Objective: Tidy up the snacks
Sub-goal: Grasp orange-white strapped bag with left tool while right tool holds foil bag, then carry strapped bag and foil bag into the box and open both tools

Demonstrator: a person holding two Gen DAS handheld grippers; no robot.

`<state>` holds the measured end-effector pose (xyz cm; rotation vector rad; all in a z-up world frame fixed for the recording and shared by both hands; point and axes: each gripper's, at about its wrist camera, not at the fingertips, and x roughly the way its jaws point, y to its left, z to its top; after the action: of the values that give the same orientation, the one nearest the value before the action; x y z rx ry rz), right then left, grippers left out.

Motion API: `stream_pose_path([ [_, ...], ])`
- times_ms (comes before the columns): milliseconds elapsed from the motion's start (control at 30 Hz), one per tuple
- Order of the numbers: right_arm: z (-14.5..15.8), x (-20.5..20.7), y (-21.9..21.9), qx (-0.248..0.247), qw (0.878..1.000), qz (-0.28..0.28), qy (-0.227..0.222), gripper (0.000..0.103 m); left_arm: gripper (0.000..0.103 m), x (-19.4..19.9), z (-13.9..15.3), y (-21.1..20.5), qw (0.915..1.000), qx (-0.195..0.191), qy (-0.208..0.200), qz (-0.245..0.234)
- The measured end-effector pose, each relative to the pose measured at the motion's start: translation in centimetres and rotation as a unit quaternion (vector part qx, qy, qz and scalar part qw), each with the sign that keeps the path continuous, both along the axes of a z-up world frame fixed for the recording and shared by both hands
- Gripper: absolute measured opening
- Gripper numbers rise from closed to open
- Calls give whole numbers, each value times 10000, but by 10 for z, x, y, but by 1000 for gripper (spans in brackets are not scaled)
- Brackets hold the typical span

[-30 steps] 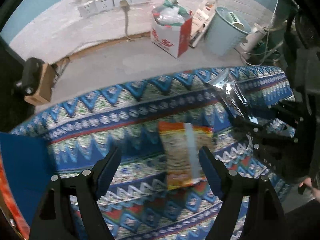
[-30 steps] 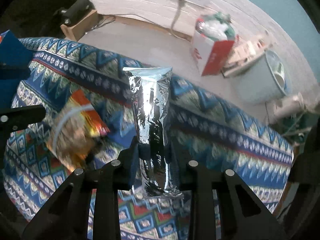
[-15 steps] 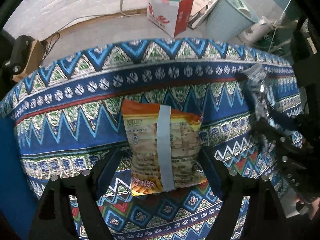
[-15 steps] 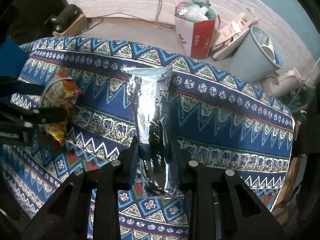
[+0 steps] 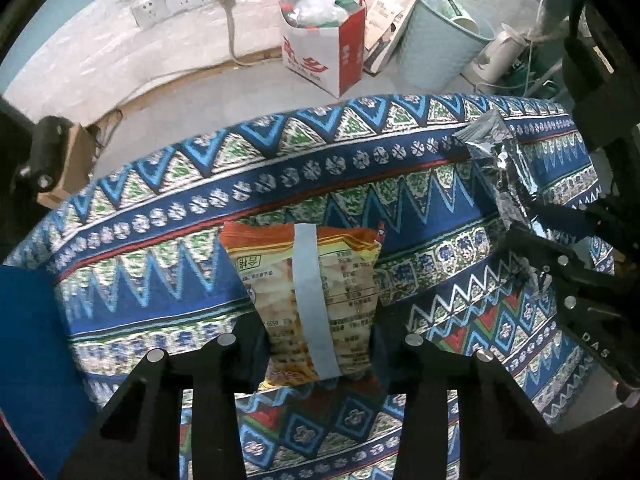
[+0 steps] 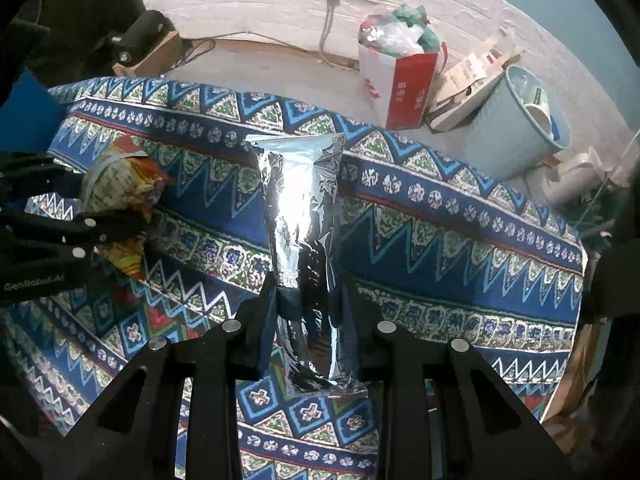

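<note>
Both tools are loaded. The left tool (image 5: 320,340) is clamped on the orange snack bag (image 5: 316,300), gripping its lower half so the bag stands up toward 12 o'clock, pale seam strip facing the camera. Over in the right wrist view, the right tool (image 6: 308,320) is pinched tight on the silver foil packet (image 6: 304,248), held low on its body, top end pointing to 12 o'clock. Both packs appear to hang above the patterned cloth (image 5: 360,160) covering the worktop, the silver one out at 2 o'clock from the left tool. So we're at the carry stage: both picked, neither placed. A blue container edge (image 5: 24,340) shows at 9 o'clock; that may be the destination, though I can't confirm it. Next move calls for carrying each pack to its spot and opening only once it's settled.
</note>
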<state>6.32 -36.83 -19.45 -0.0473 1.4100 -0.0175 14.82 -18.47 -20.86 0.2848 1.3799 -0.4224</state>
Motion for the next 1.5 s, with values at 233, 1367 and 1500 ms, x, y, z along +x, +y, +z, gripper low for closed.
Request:
stream_pose_path([
  [233,17,0,8,-19,9999,-88,-139,27,41,-14,16,18,9995,185,-237,-42],
  [1367,123,13,140,330,9926,600,-1005,27,41,-77,158,150,9816,108,-1880,307],
  [1500,130,16,160,398,9906,780,-1053,27,41,-82,170,165,9790,106,-2004,366],
])
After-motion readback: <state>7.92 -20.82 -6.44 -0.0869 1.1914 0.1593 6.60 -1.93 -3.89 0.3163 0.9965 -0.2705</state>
